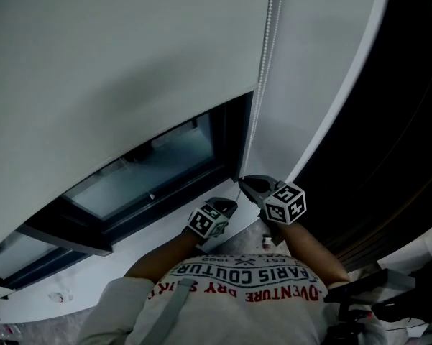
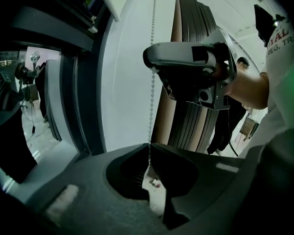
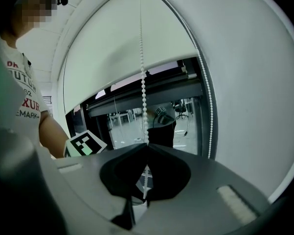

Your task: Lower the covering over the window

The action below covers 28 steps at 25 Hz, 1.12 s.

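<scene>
Bead chain is clamped in both left gripper and right gripper beside the blind.

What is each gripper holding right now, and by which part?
Left gripper and right gripper are each shut on the bead chain, low on its hanging length, the right higher up.

Open room below the blind; wall and window frame hem in the bead chain.
</scene>
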Tool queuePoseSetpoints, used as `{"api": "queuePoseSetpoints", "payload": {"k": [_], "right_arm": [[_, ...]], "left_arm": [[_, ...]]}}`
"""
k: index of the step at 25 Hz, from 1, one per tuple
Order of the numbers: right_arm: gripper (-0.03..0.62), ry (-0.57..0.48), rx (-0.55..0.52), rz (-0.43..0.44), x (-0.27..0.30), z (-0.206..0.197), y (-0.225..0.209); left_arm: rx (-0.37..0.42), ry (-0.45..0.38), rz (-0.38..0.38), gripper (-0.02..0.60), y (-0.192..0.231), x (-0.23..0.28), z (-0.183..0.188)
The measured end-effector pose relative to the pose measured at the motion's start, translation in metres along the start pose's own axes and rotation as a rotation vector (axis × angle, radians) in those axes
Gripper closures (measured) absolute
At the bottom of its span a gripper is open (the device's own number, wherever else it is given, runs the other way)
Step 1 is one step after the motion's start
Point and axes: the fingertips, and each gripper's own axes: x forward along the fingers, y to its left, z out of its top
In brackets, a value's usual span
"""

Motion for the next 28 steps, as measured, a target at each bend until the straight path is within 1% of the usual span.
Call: {"api": "queuePoseSetpoints", "payload": {"k": [3,6,9,11,12,13,15,17,18,20,21,24,26,28], "right_arm": [[0.586,0.013,0.008,0.003,-0.001,-0.010,0.002],[0.586,0.003,0.016,0.012,-0.003,-0.015,0.004],[0.588,-0.004,0.010,0.013,0.000,-0.015,0.006],[0.588,-0.003,0.010,0.005,0.004,-0.016,0.003],[0.588,-0.004,0.013,0.002,0.004,-0.017,0.000],[0.588,-0.006,0.014,-0.001,0.004,-0.017,-0.004],[0.588,-0.008,0.011,-0.010,0.000,-0.017,-0.009],[0.588,-0.005,0.008,-0.020,-0.002,-0.018,-0.010],[0.588,-0.005,0.008,-0.022,-0.002,-0.018,-0.009],[0.588,-0.013,0.009,-0.017,0.004,-0.017,-0.008],[0.588,-0.015,0.010,-0.015,0.006,-0.016,-0.008],[0.588,-0.009,0.011,-0.008,0.006,-0.018,-0.007],[0.588,-0.006,0.012,-0.002,0.005,-0.019,-0.007],[0.588,-0.007,0.018,0.001,0.004,-0.020,-0.007]], "left_arm": [[0.008,0.021,0.007,0.561,-0.003,0.002,-0.007],[0.022,0.012,0.025,0.561,-0.006,0.003,-0.009],[0.071,0.000,0.050,0.560,-0.005,-0.001,-0.010],[0.089,-0.010,0.046,0.558,-0.003,-0.005,-0.011],[0.084,-0.018,0.041,0.550,-0.001,-0.007,-0.010],[0.071,-0.029,0.038,0.527,0.002,-0.010,-0.007],[0.025,-0.068,0.040,0.514,0.011,-0.020,0.007],[-0.020,-0.158,0.032,0.512,0.018,-0.040,0.040],[-0.022,-0.206,0.028,0.512,0.021,-0.052,0.061],[0.018,-0.281,0.018,0.512,0.026,-0.078,0.107],[0.043,-0.320,0.001,0.511,0.024,-0.090,0.133],[0.103,-0.430,-0.081,0.478,0.000,-0.114,0.202],[0.144,-0.471,-0.110,0.451,-0.017,-0.123,0.234],[0.181,-0.489,-0.144,0.445,-0.034,-0.126,0.255]]}}
